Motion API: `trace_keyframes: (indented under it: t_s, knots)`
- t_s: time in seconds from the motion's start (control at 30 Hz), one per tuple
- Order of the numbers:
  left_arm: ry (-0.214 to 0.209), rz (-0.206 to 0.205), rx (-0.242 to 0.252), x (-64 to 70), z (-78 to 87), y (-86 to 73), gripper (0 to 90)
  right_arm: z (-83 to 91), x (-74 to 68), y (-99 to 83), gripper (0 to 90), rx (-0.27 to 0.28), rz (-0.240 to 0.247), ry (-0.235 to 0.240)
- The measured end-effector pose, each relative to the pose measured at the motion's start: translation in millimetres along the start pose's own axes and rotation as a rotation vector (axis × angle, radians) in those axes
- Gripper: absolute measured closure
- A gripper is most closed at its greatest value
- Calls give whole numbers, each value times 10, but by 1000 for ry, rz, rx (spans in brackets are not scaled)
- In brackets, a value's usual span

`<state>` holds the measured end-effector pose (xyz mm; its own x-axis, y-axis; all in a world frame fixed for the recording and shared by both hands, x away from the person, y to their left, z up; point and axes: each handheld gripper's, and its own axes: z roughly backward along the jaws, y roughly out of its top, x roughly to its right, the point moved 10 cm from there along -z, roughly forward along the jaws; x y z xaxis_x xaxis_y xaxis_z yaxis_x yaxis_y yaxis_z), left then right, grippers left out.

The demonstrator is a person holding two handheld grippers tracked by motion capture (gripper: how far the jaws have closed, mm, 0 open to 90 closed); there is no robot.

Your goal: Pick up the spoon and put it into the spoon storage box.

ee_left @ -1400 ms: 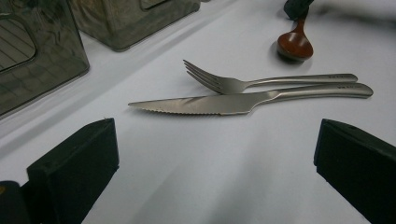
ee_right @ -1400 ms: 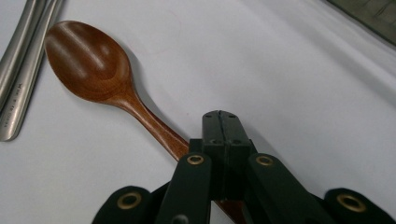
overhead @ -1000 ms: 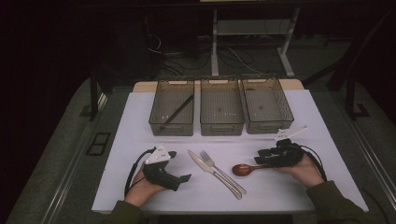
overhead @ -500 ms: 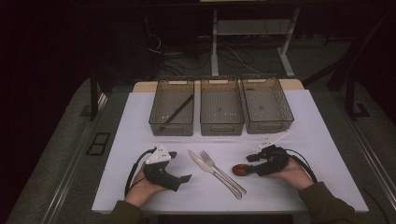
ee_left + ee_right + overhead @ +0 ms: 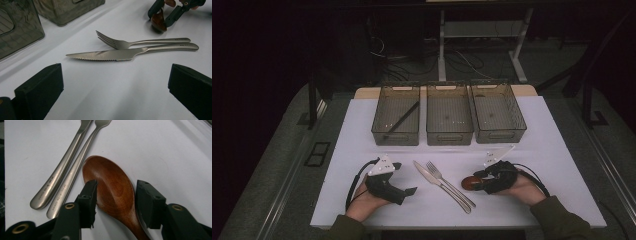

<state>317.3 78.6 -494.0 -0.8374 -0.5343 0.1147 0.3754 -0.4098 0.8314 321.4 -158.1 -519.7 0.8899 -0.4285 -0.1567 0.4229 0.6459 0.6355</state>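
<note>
White tabletop (image 5: 362,150), three bins (image 5: 448,114) at rear. Left gripper (image 5: 404,191) rests with jaws spread wide, holding nothing. Centre: knife (image 5: 434,179) and fork (image 5: 451,184). Right gripper (image 5: 116,195) straddles the wooden spoon (image 5: 113,187) bowl, jaws not yet pinching; closing squarely across the bowl's widest part should prevent slipping.

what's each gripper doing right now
Left gripper: open, holding nothing.
Right gripper: open, jaws either side of the brown wooden spoon, not yet shut on it.
</note>
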Motion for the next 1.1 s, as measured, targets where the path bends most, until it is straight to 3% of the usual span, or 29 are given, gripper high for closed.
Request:
trace_keyframes:
  t_s: [0.13,0.2,0.57,1.0,1.1]
  knots:
    - [-1,1,0,0,1,0,0,7,-29,-13,571,-13,28,-5]
    - [-1,0,-1,-2,2,-1,0,14,-17,-32,601,-26,75,-8]
    - [-3,4,2,2,2,0,0,28,-86,-64,772,-44,122,34]
    - [2,7,1,16,6,-7,0,56,-61,-65,796,-43,98,35]
    - [6,5,1,20,9,-9,0,72,-73,-45,796,-29,57,40]
